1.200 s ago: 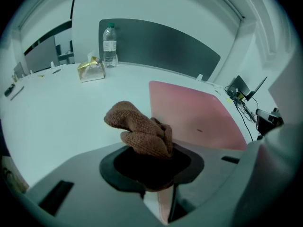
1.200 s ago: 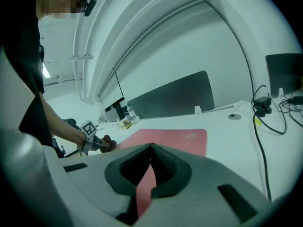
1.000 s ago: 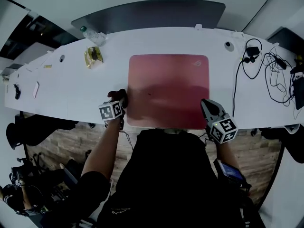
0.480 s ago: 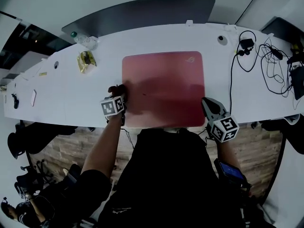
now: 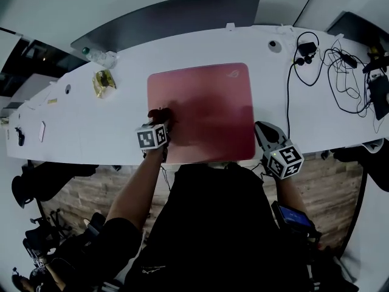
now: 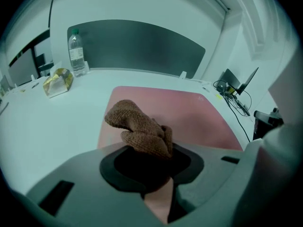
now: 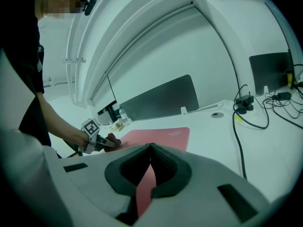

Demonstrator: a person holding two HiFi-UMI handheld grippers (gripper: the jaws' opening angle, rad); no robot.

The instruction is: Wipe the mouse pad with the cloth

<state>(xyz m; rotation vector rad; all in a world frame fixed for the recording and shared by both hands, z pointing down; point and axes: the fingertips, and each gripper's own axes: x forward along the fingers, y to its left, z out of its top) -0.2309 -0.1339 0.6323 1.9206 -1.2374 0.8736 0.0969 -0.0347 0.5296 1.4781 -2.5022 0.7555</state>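
A large red mouse pad (image 5: 203,111) lies on the white desk (image 5: 79,120). My left gripper (image 5: 159,121) is shut on a brown knitted cloth (image 6: 139,131), which bunches out beyond the jaws over the pad's left part (image 6: 161,110). In the head view the cloth (image 5: 161,114) shows as a dark lump at the pad's left edge. My right gripper (image 5: 262,132) rests at the pad's near right corner, jaws closed with nothing between them. The right gripper view shows the pad (image 7: 161,136) ahead and the left gripper (image 7: 102,141) on its far side.
A water bottle (image 6: 76,52) and a crumpled yellow wrapper (image 6: 57,82) stand at the desk's back left. Black cables and chargers (image 5: 331,66) sprawl at the right. A dark divider panel (image 5: 164,20) runs along the desk's far edge.
My left gripper has slid right with the cloth, from the pad's left edge onto the pad. The right gripper has barely moved.
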